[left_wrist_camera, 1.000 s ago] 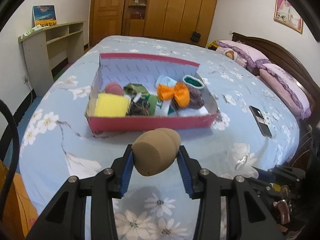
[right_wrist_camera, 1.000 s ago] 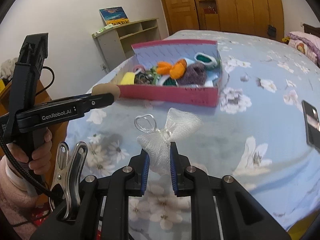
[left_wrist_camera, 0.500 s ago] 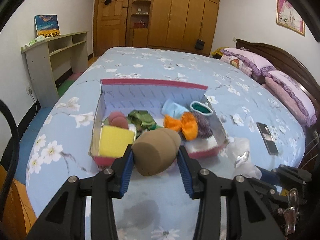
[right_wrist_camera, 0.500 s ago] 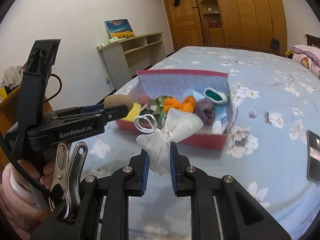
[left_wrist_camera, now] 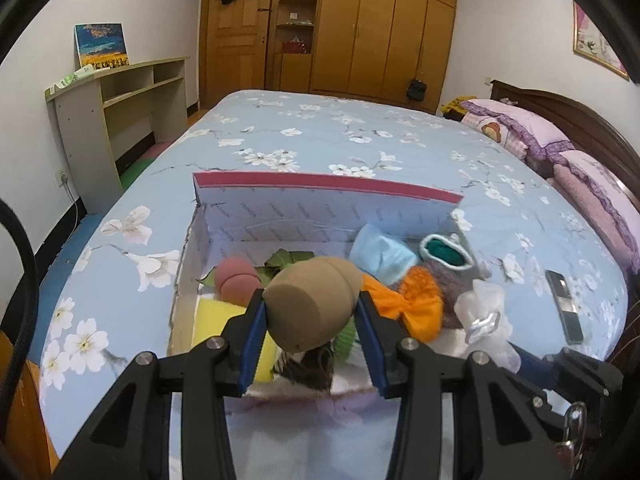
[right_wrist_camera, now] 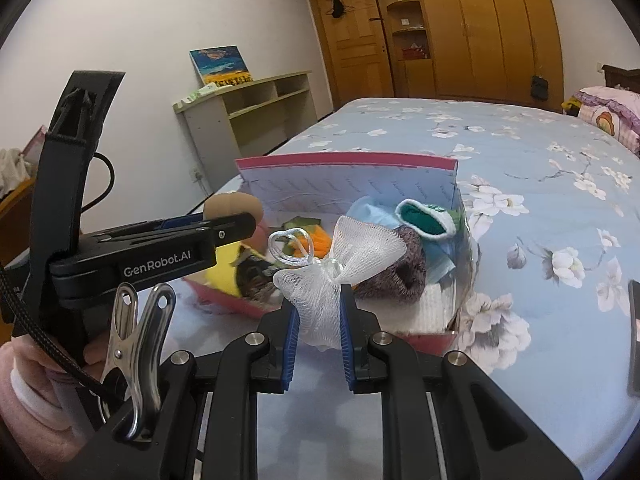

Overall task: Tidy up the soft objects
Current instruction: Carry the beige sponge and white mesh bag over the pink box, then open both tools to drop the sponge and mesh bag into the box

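We are at the carry-and-drop step: both soft items are held over the near edge of the red cardboard box with the pale lining (left_wrist_camera: 320, 216), which sits on the bed with the blue flowered cover (left_wrist_camera: 300, 136). The left gripper (left_wrist_camera: 310, 320) has its jaws pinching the tan egg-shaped makeup sponge (left_wrist_camera: 312, 304) from both sides. The right gripper (right_wrist_camera: 318, 316) has its jaws pressed narrowly on the white mesh bath pouf with a looped cord (right_wrist_camera: 340, 268).

In our judgement the next move calls for bringing each item a little further in over the box, picking a gap, then spreading the jaws so that sponge and pouf drop inside, not onto the front wall.

The box is already fairly full. On its left lie a pink rounded sponge (left_wrist_camera: 236, 280) and a yellow square sponge (left_wrist_camera: 216, 320); behind them a folded green leaf-like cloth (left_wrist_camera: 288, 258). Toward the right we see a light blue cloth (left_wrist_camera: 380, 256), an orange fabric bow (left_wrist_camera: 416, 304), a green sock with a white cuff (right_wrist_camera: 424, 218) and a brownish knitted piece (right_wrist_camera: 404, 268). The back left corner looks barest.
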### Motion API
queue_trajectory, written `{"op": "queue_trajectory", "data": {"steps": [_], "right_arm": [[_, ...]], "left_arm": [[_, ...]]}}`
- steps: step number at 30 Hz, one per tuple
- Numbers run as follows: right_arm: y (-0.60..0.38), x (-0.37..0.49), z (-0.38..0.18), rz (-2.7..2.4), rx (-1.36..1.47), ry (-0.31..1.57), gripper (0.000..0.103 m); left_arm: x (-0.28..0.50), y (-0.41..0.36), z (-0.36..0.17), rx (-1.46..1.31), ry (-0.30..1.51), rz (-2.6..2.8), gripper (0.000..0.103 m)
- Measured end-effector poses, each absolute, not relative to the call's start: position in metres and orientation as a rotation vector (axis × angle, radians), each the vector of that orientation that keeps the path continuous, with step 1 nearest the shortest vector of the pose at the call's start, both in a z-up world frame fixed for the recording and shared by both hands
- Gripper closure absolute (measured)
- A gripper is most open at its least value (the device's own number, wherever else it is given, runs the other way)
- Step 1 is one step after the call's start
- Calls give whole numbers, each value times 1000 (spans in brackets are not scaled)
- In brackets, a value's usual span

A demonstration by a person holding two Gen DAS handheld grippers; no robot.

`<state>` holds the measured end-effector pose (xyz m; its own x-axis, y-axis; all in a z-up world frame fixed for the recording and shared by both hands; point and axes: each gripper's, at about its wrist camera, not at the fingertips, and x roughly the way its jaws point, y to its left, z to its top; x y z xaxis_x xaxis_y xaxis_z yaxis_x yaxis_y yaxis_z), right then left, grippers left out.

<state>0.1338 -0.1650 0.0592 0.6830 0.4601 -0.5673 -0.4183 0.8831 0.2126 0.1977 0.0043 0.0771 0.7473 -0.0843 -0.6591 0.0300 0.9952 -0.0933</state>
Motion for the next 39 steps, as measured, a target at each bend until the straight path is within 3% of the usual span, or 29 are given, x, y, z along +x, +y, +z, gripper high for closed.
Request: {"op": "queue_trajectory", "data": {"steps": [20,24,28,39], "right_arm": [[-165,174,12,451,74,694,82],[-165,171,13,467,95,689,73],[-167,168,19,464,114,672,61],[-173,158,33,436,95,632,44]], "left_arm": [[243,-6,35,-53,768,-24,52],[239,-3,40,-52,749,-12,39],[231,-1,51,-42,719,-4,36],[214,1,65,-36,720,-15,33]]}}
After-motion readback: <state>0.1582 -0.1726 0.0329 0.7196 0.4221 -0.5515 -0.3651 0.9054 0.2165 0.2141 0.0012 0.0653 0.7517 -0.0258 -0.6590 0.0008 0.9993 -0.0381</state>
